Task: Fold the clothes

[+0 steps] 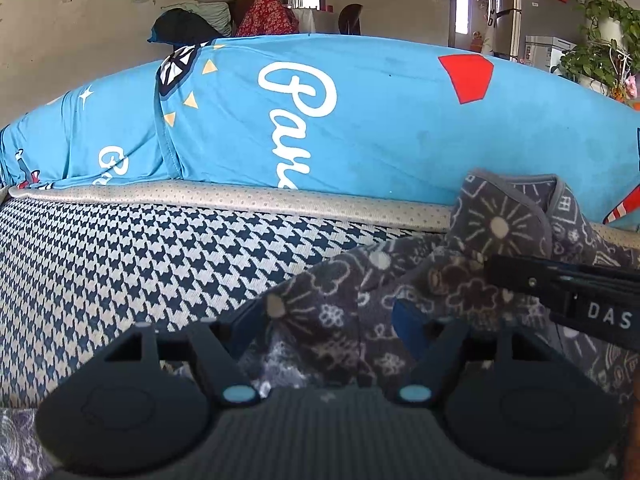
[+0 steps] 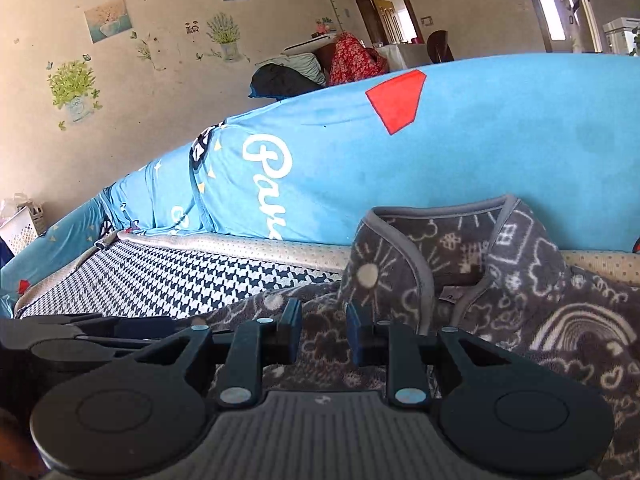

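Both grippers are angled downward over the grey patterned garment (image 2: pixel 520 280) spread on the checked sofa seat (image 1: pixel 120 260). Left gripper (image 1: pixel 324 320): jaws apart, fabric between them, ungripped. Right gripper (image 2: pixel 324 328): jaws narrowly apart, grip cannot be told.

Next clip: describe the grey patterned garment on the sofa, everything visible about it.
The grey garment looks like soft fleece, dark grey with pale doodles: suns, clouds, flowers, houses, a rainbow. A lighter grey binding edges its neckline, which stands propped open near the blue-covered backrest. The rest lies rumpled on the houndstooth seat cover. The left tongs stand wide with cloth between the fingers; the right tongs sit narrowly apart over the fabric, grip unclear.
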The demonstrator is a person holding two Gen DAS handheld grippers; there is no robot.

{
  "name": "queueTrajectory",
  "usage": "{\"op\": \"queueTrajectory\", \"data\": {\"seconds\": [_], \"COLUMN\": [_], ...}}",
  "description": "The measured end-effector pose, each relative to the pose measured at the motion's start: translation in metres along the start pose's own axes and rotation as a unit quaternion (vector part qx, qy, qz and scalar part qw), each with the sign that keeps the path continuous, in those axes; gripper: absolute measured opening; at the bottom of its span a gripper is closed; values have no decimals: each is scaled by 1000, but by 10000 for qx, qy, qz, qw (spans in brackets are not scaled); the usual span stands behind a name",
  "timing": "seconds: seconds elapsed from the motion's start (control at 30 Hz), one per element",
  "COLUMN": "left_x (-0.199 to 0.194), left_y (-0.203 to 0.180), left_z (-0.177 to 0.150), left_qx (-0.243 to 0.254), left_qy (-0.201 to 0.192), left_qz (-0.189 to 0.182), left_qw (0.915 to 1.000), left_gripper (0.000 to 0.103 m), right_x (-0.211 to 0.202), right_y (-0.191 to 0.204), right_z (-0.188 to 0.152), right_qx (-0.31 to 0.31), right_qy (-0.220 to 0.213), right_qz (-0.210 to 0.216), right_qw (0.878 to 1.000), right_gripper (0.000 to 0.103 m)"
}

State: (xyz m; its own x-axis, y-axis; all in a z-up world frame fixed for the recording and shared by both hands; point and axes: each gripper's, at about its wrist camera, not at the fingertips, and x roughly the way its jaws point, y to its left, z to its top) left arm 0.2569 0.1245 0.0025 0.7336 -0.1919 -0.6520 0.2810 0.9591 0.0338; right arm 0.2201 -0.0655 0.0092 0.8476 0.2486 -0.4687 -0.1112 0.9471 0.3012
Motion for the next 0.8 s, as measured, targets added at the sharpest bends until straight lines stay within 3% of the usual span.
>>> {"op": "queueTrajectory", "data": {"seconds": [0.07, 0.17, 0.2, 0.37, 0.47, 0.57, 0.8], "left_x": [1, 1, 1, 6, 11, 11, 17], "left_y": [-2, -5, -7, -10, -8, -8, -12], "left_z": [0, -1, -2, -6, -8, -8, -9], "left_qx": [14, 63, 91, 189, 141, 89, 112], "left_qy": [-10, -45, -56, 4, 78, 71, 121], "left_qz": [0, -40, -42, -23, -16, -30, -41], "left_qw": [10000, 10000, 9999, 9998, 9999, 9999, 9999], "left_gripper": [71, 73, 74, 77, 77, 77, 77], "right_x": [11, 21, 21, 16, 6, -2, -12], "right_y": [-8, -25, -32, -41, -48, -56, -83], "right_z": [-3, -9, -10, -6, -3, 2, 8], "right_qx": [121, 395, 540, 746, 902, 1017, 1441], "right_qy": [157, 260, 188, -59, -180, -318, -459], "right_qz": [-347, -882, -784, -1069, -935, -967, -876], "right_qw": [9992, 9950, 9953, 9914, 9914, 9896, 9846], "right_gripper": [23, 0, 0, 0, 0, 8, 8]}}
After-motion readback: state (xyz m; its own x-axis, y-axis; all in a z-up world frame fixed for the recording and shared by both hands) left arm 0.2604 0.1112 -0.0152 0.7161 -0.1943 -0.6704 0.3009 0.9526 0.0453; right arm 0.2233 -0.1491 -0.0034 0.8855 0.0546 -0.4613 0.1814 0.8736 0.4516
